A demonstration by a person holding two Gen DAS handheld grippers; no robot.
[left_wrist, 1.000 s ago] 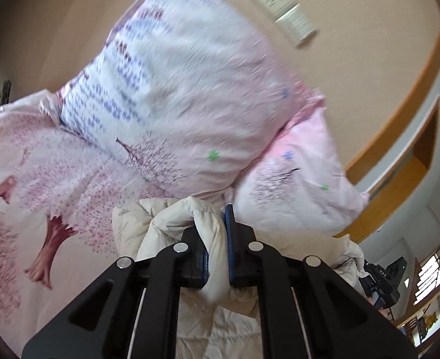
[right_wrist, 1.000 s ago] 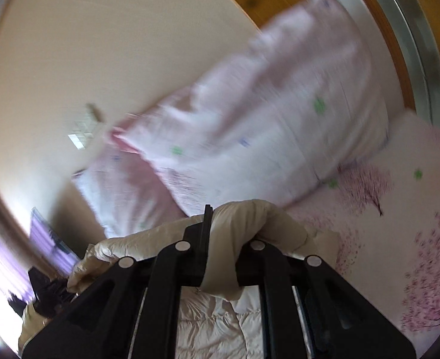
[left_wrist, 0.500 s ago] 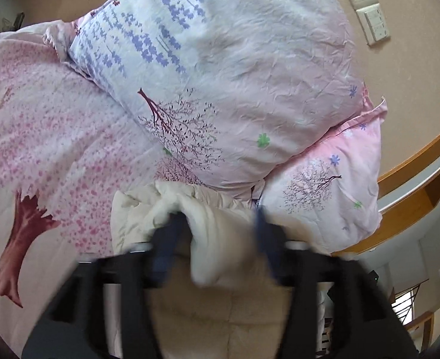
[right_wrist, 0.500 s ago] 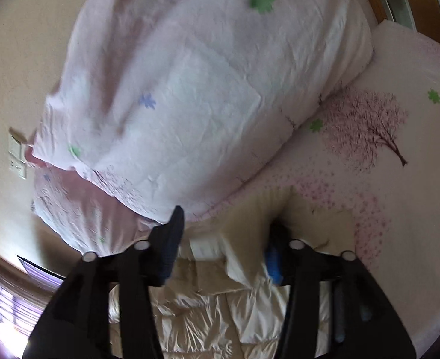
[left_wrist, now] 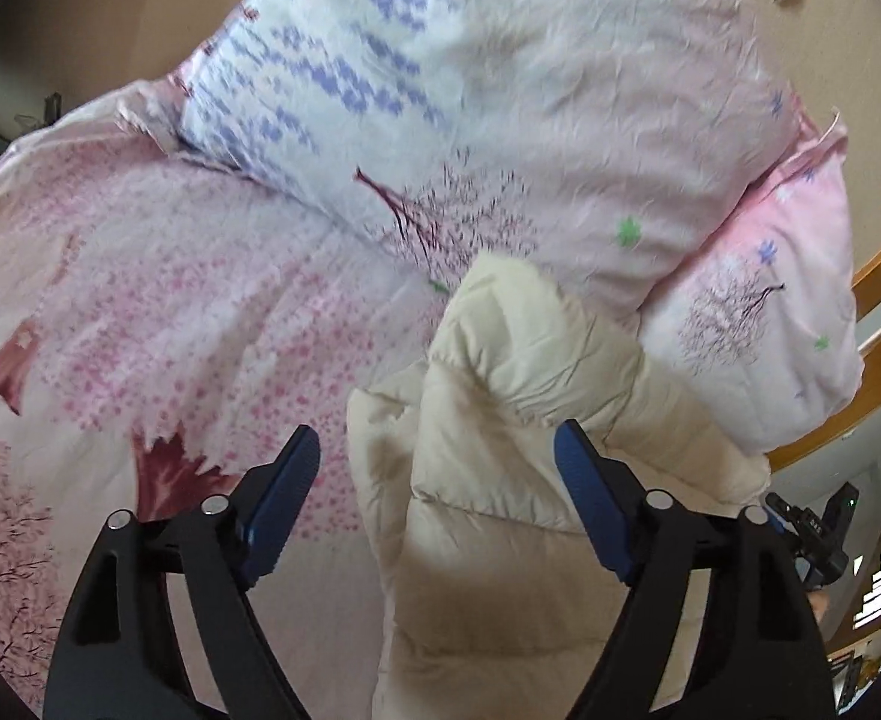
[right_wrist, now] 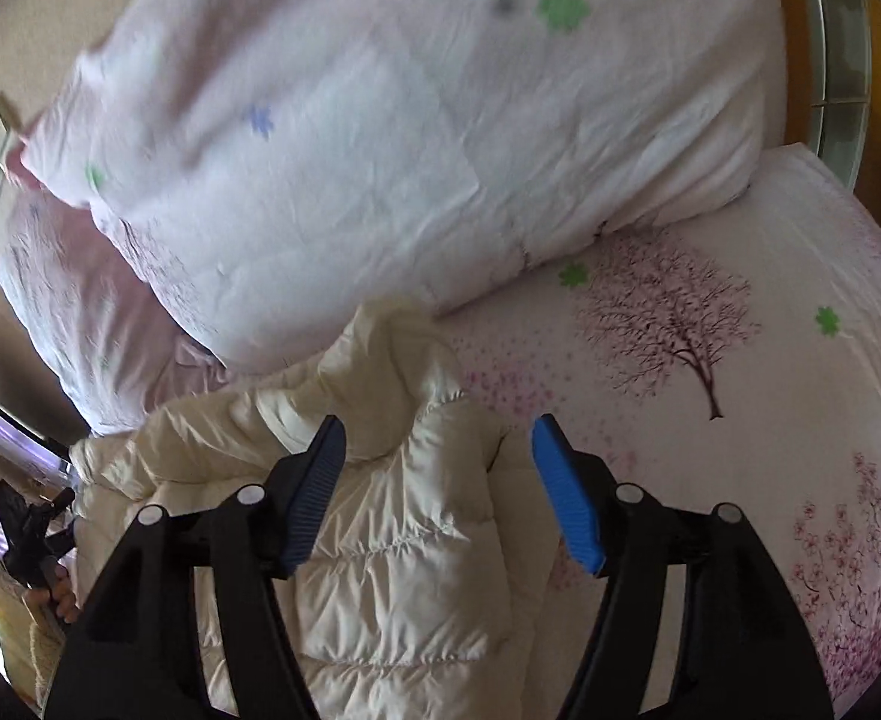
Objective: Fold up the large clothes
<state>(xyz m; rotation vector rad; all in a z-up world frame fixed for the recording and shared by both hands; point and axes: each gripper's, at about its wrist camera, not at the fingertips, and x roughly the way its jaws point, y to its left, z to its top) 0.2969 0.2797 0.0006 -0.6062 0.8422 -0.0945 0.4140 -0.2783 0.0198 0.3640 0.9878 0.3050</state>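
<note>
Jacket [left_wrist: 518, 420] is laid bunched against the pillows [right_wrist: 380, 120]; both tools, left [left_wrist: 437, 498] and right [right_wrist: 437, 486], are opening, nothing clamped; flattening and folding are left.

Both wrist views look steeply down, close over the bed [left_wrist: 140, 276], sharing the cream jacket [left_wrist: 518, 480] and pillows [right_wrist: 380, 120].

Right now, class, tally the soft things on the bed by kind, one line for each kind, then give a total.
Pillows: 2, a large pillow lying on a smaller pink pillow
Padded jackets: 1, the cream jacket
Printed bed sheets: 1, the pink tree-print sheet
Total: 4
</note>
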